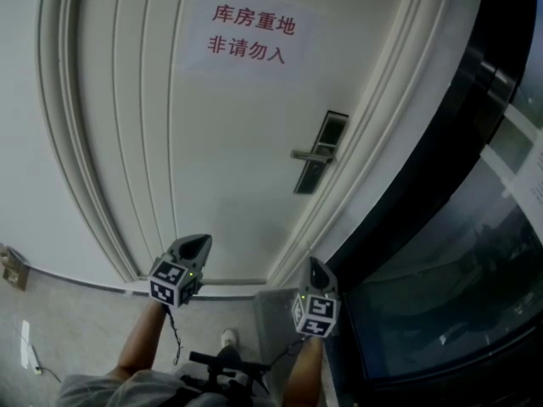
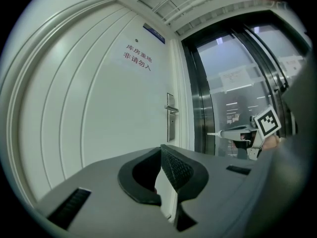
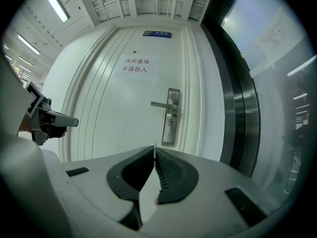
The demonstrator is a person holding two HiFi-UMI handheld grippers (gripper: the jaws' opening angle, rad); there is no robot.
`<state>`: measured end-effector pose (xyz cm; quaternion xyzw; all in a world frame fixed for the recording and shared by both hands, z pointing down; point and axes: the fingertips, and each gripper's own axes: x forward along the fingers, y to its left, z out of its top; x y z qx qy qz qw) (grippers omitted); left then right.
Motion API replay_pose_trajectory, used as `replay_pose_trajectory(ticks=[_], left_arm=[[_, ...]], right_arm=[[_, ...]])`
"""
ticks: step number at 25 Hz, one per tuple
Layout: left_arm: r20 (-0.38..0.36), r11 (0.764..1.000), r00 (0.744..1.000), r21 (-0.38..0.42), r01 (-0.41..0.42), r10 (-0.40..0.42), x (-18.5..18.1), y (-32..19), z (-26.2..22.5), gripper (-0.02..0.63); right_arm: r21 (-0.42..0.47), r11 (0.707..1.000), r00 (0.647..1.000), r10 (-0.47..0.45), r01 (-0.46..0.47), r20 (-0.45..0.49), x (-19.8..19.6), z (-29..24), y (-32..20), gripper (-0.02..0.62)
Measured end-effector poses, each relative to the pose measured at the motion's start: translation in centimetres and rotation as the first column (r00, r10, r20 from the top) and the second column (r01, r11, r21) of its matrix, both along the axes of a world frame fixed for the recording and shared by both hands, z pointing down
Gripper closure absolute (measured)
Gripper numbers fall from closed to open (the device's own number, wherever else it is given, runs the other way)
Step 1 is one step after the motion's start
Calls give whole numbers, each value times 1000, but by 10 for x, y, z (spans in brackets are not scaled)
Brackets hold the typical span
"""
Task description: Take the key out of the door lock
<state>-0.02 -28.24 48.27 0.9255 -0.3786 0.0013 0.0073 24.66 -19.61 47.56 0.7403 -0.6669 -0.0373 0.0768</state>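
A white door (image 1: 229,142) carries a metal lock plate (image 1: 321,153) with a lever handle (image 1: 307,154). In the right gripper view the lock plate (image 3: 171,117) shows a small dark spot at the keyhole (image 3: 170,123), too small to make out a key. My left gripper (image 1: 202,241) and right gripper (image 1: 315,265) are held low, well short of the door. Both point level at it. The left gripper (image 2: 161,148) has its jaws together with nothing between them. The right gripper (image 3: 154,148) is likewise shut and empty. The plate (image 2: 170,123) lies far ahead in the left gripper view.
A paper sign with red characters (image 1: 248,34) is stuck on the door above the lock. To the right of the door runs a dark metal frame with glass panels (image 1: 441,227). A small box (image 1: 13,266) sits on the floor by the left wall.
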Motion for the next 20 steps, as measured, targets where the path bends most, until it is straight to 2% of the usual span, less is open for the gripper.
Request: replay_pose_trajectory(ticks=[20], left_arm=[[0,1000,1000,-10,9,-9,0,-1,2,598]], right_arm=[[-16,1000,1000,-20,20,4,-2,7,-1,575]])
